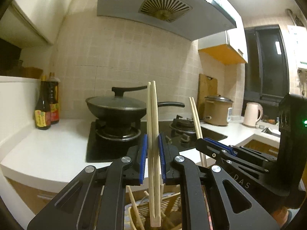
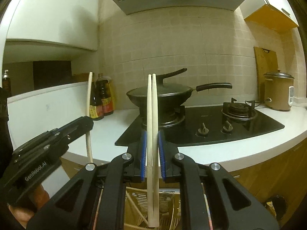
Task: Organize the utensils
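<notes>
This is a home kitchen: a black gas hob (image 2: 201,126) is set into a white counter (image 2: 115,122) in the middle of the frame, with a lidded black wok (image 2: 163,94) on its left burner and a range hood (image 1: 163,5) across the top. Sauce bottles (image 1: 47,105) stand at the left before the beige tiled wall (image 2: 172,48). At the right are a wooden cutting board (image 1: 207,88), a rice cooker (image 1: 217,111), a pale kettle (image 1: 252,114) and wall cabinets (image 1: 226,46)

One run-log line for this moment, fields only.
left gripper: shut on chopstick pair, upright | right gripper: shut on second chopstick pair, upright | scene: above box of loose chopsticks, facing stove
</notes>
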Demonstrator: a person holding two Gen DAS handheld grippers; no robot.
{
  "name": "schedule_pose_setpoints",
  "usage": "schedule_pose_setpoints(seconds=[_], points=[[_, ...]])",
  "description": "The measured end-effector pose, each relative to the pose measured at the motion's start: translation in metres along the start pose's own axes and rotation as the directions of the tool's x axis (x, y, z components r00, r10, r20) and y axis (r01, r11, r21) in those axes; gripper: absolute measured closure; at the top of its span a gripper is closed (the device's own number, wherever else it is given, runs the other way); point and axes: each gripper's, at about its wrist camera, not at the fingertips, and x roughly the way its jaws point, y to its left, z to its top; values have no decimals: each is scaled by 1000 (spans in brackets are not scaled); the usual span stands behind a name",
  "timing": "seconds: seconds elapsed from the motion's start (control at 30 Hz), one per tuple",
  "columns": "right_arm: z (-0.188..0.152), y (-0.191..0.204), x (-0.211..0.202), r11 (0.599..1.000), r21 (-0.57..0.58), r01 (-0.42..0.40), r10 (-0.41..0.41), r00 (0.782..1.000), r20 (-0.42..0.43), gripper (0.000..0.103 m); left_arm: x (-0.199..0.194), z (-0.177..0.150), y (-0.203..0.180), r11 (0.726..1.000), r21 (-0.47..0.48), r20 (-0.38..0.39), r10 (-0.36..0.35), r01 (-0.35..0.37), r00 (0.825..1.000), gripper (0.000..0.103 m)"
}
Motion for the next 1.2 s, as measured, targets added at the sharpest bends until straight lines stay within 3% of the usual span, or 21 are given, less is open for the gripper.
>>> schedule_pose_setpoints(seconds=[0.1, 0.27, 0.33, 0.5, 0.63, 0.7, 0.93, 1.1, 1.2], points=[[-16, -3, 6, 1000, 3, 0, 0, 1000, 0, 93, 7, -15, 4, 1000, 9, 16, 23, -23, 1000, 92], [-31, -6, -4, 999, 16, -34, 35, 999, -40, 92, 7, -35, 12, 1000, -5, -23, 12, -12, 1000, 91], [-35, -6, -14, 998, 21, -52, 53, 997, -55, 87, 4, -40, 15, 1000, -17, -45, -1, 0, 999, 84], [-45, -10, -56, 999, 21, -49, 50, 997, -58, 55, -21, -47, 18, 999, -45, -69, -16, 13, 998, 51], [-60, -13, -90, 999, 15, -29, 30, 997, -67, 52, -50, -51, 16, 998, -57, -69, -27, 23, 997, 36], [-70, -14, -105, 1000, 10, -14, 15, 997, -73, 46, -68, -56, 14, 998, -63, -68, -22, 18, 997, 27], [-116, -12, -149, 997, -45, 64, -67, 995, -71, 26, -110, -85, -4, 998, -69, -82, 7, -13, 997, 21], [-147, -9, -166, 989, -66, 134, -138, 989, -50, 17, -129, -108, -22, 994, -46, -63, 98, -101, 993, 16], [-159, -9, -173, 981, -60, 186, -187, 982, -12, 15, -132, -124, -26, 982, -77, -34, 172, -174, 984, 15]])
